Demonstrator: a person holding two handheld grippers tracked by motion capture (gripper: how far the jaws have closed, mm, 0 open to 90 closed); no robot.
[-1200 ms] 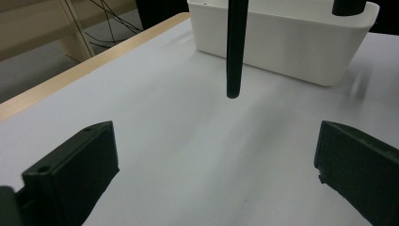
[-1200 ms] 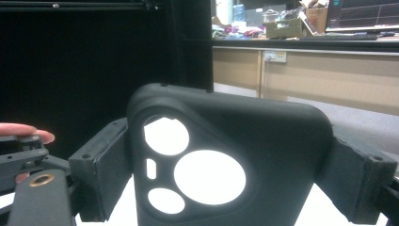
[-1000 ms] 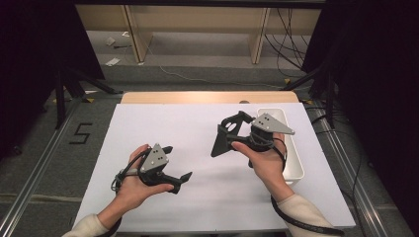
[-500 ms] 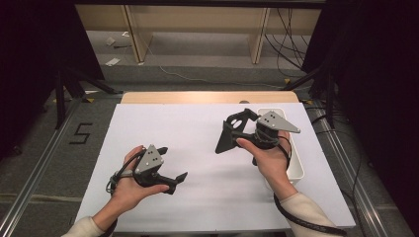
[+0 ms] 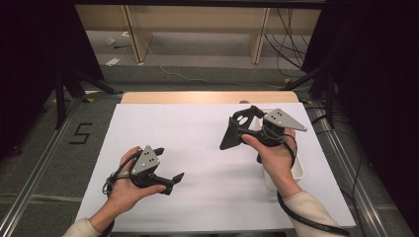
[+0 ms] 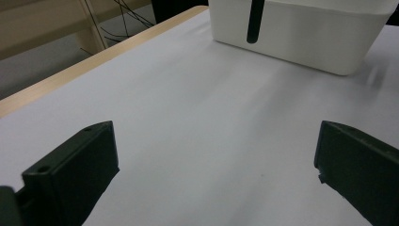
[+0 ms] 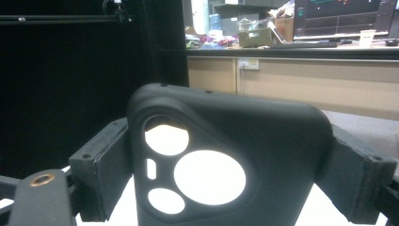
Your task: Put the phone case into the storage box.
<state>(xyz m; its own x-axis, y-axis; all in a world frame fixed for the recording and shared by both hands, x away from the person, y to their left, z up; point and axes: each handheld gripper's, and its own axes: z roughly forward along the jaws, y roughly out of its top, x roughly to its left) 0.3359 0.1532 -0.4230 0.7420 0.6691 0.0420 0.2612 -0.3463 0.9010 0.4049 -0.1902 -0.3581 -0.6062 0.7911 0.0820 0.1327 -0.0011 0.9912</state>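
Right tool [image 5: 236, 129] raised, tilted, clamping black phone case [image 7: 226, 160], apparently upright

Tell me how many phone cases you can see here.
1. The black phone case is clamped in the right tool, held above the table. More could lie hidden inside the white bin.

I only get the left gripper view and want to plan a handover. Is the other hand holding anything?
Observer: Yes. The right tongs grip a black phone case by its two side edges.
Operator: Is the case resting on the table?
Observer: No. In the high view it hangs in the air above the white table cover.
Operator: I see a white bin ahead. Where is it relative to that hand?
Observer: The bin sits at the table's right edge, partly under the right hand.
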